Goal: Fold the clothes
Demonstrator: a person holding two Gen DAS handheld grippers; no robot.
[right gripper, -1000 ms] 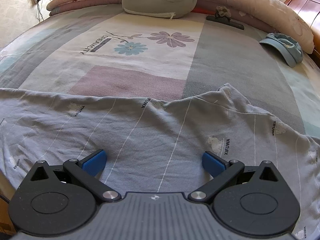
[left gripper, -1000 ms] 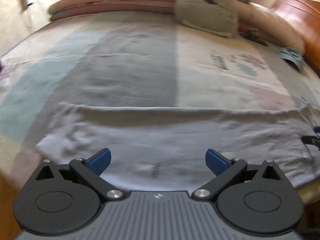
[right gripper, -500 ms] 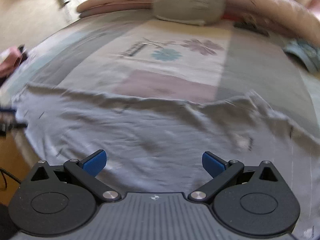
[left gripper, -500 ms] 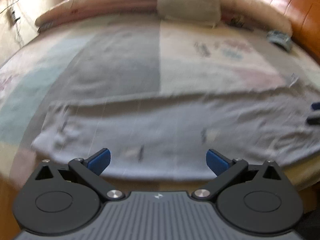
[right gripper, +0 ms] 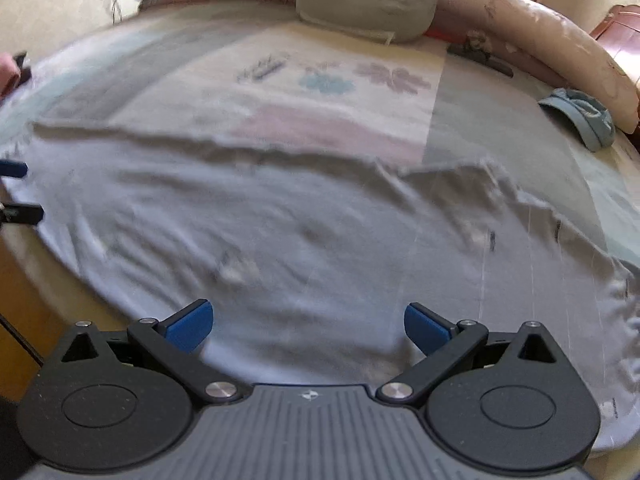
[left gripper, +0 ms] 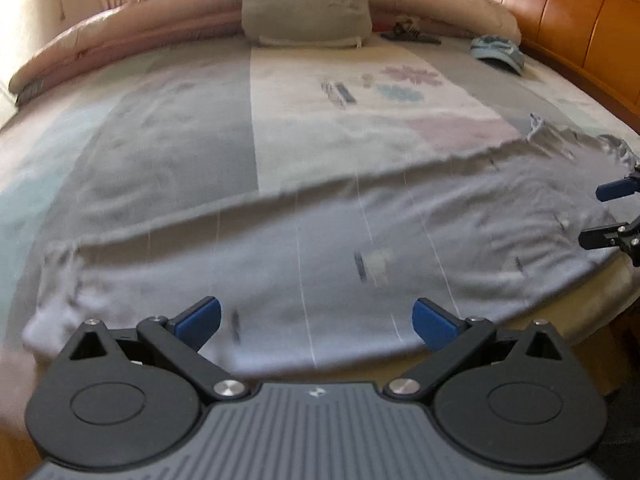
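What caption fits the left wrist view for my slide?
Open left hand-held gripper above a grey garment spread across the bed.

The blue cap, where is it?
The blue cap lies on the bed's far right side in both views, beside the long pink pillow and well beyond the grey shirt.

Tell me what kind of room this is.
Most likely a bedroom: a large bed with a patchwork sheet, a grey pillow against rolled pink bedding, and a wooden headboard on one side.
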